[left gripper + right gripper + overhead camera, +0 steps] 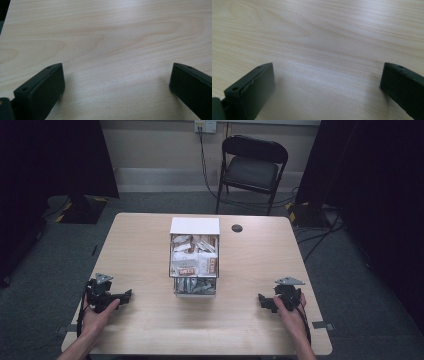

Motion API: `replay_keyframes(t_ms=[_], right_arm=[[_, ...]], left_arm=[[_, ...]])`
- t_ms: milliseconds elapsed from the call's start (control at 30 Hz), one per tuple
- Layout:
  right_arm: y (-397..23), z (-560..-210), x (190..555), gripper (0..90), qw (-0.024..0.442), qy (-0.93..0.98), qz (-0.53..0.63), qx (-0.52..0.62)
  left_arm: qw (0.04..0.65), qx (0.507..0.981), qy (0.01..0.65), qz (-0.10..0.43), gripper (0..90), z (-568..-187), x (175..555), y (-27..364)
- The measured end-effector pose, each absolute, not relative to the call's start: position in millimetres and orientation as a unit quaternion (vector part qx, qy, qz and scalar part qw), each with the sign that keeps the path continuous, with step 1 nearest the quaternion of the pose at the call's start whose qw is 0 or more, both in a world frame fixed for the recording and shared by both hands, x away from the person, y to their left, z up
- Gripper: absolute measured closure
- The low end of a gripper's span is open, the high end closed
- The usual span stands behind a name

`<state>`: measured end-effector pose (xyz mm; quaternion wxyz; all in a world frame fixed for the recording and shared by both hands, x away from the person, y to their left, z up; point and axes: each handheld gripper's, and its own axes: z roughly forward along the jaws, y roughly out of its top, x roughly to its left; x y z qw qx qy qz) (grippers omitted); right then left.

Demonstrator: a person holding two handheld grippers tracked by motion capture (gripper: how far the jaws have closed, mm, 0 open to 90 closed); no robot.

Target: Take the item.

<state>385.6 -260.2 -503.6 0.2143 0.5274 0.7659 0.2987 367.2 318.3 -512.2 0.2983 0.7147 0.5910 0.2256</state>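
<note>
Pale wood table [145, 245] under both tools. Left gripper [126, 295] rests on the near left part of the top, jaws spread wide, nothing but bare woodgrain between them in the left gripper view [117, 82]. Right gripper [262, 300] rests at the near right, jaws likewise spread over bare wood [327, 82]. Wire basket [195, 265] of packets stands between the two grippers, ahead of both, well apart from each. Folding chair [252, 167] beyond the table's far edge.

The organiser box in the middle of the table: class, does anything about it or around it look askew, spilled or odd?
Nothing stands out. The organiser box sits square on the table, its packets inside, none spilled. Both the left gripper and right gripper rest open, apart from it.
</note>
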Motion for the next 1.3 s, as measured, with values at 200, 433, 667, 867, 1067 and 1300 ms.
replay_keyframes(t_ms=[200,433,667,867,1067,1300], right_arm=[[-260,-503,385,0.0,0.213,0.765,0.299,0.529],[-260,-503,385,0.0,0.213,0.765,0.299,0.529],[-260,-503,385,0.0,0.213,0.766,0.298,0.529],[-260,-503,385,0.0,0.213,0.765,0.299,0.529],[-260,-503,385,0.0,0.213,0.765,0.299,0.529],[-260,-503,385,0.0,0.213,0.765,0.299,0.529]], left_arm=[[0.291,0.714,0.595,0.226,1.0,-511,367,318],[0.289,0.717,0.596,0.219,8.7,-506,366,318],[0.293,0.726,0.585,0.214,21.0,-503,366,316],[0.301,0.729,0.576,0.215,21.6,-498,365,314],[0.32,0.736,0.561,0.2,24.1,-491,363,309],[0.337,0.734,0.56,0.181,28.7,-486,362,308]])
